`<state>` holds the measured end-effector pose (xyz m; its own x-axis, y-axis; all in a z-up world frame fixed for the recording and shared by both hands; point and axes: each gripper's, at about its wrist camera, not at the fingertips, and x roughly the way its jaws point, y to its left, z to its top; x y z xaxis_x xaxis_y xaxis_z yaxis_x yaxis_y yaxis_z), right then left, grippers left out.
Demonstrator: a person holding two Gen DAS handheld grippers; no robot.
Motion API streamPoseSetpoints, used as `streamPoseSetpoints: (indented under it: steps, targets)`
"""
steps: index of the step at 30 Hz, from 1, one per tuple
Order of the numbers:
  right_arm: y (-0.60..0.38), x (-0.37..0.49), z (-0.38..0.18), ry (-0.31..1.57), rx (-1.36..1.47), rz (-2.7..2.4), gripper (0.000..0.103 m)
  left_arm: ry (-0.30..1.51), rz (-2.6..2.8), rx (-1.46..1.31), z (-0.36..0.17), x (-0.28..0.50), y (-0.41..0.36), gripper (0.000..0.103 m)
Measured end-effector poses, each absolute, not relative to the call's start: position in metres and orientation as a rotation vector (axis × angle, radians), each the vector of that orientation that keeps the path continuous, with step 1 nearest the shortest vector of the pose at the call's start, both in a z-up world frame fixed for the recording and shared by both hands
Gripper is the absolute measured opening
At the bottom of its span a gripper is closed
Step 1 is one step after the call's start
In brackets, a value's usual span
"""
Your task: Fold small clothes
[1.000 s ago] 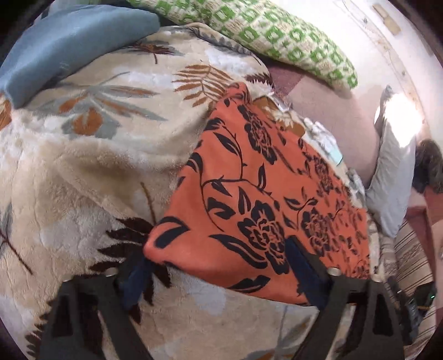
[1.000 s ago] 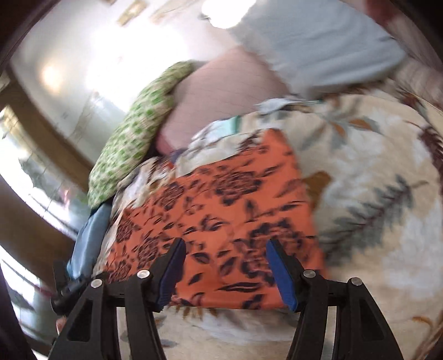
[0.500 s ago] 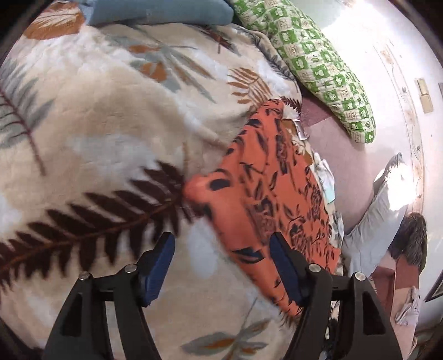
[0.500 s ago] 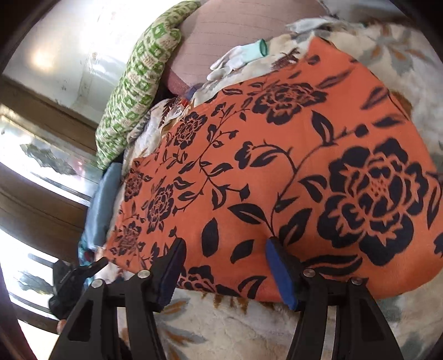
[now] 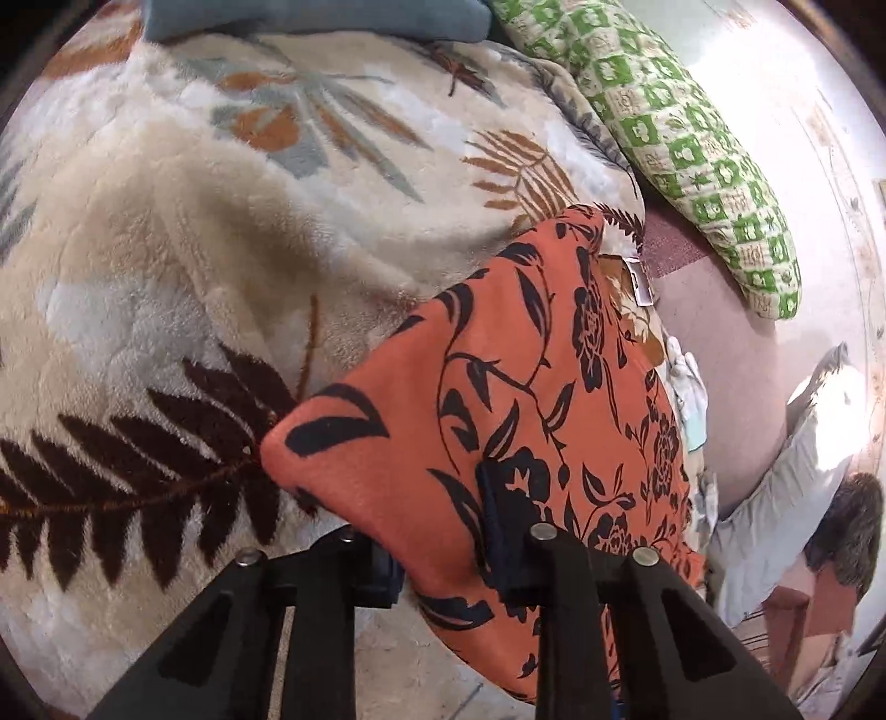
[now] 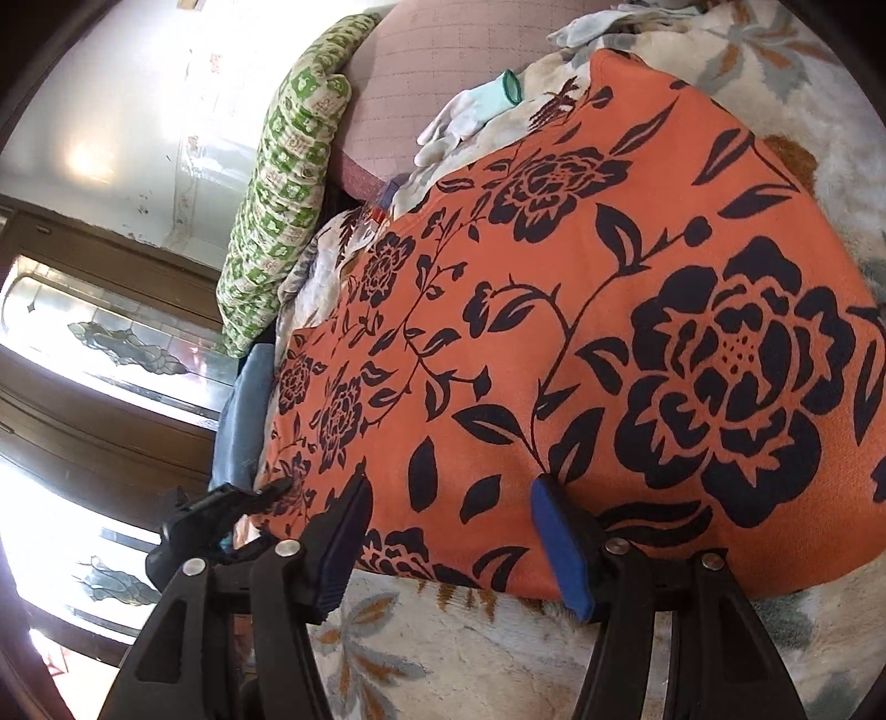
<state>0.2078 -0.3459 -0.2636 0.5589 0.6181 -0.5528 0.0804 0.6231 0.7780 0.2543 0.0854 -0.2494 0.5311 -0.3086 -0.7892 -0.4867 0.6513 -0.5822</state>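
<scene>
The left gripper [image 5: 443, 531] pointed steeply down at the cloth [image 5: 515, 399], an orange piece with black flowers that lay spread on a plush leaf-print blanket [image 5: 183, 266]. Its jaws had just been closing, and the cloth's near edge now sat pinched between them: 1 blue pad lay on top of the fabric at about 5 o'clock in the left wrist view, the other was tucked under the edge at 6 o'clock. The cloth's near corner stood out toward 9 o'clock from the pinch, lifted a little off the blanket.

The right gripper [image 6: 448, 540] pointed down at a shallower angle, at the opposite end of the same cloth [image 6: 609, 310]. Its jaws stood wide apart with nothing clamped; the 2 blue pads [image 6: 559, 543] rested over the cloth's near hem at 6 o'clock in the right wrist view, the fabric lying flat between them. Whether the pads touched the fabric I could not tell.

In that view the left gripper [image 6: 266, 493] showed at 8 o'clock, its black tip on the far corner of the cloth.

A green checked pillow [image 5: 692, 144] lay at 1 o'clock in the left wrist view, a blue cushion [image 5: 310, 16] at 12 o'clock. A pale glove [image 6: 470, 116] lay just past the cloth at 12 o'clock in the right wrist view.
</scene>
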Motion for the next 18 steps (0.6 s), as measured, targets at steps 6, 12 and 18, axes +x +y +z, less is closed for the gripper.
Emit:
streamPoseSetpoints:
  steps: [6, 12, 18]
  targets:
    - [-0.362, 0.202, -0.267, 0.92, 0.971, 0.379, 0.061, 0.934, 0.091, -0.651, -0.194, 0.26, 0.047, 0.014]
    - [-0.408, 0.188, -0.271, 0.767, 1.221, 0.353, 0.061, 0.791, -0.066, -0.322, -0.113, 0.258, -0.039, 0.013]
    - [-0.455, 0.166, -0.266, 0.635, 1.301, 0.203, 0.061, 0.699, -0.35, -0.006, -0.079, 0.231, -0.179, 0.013]
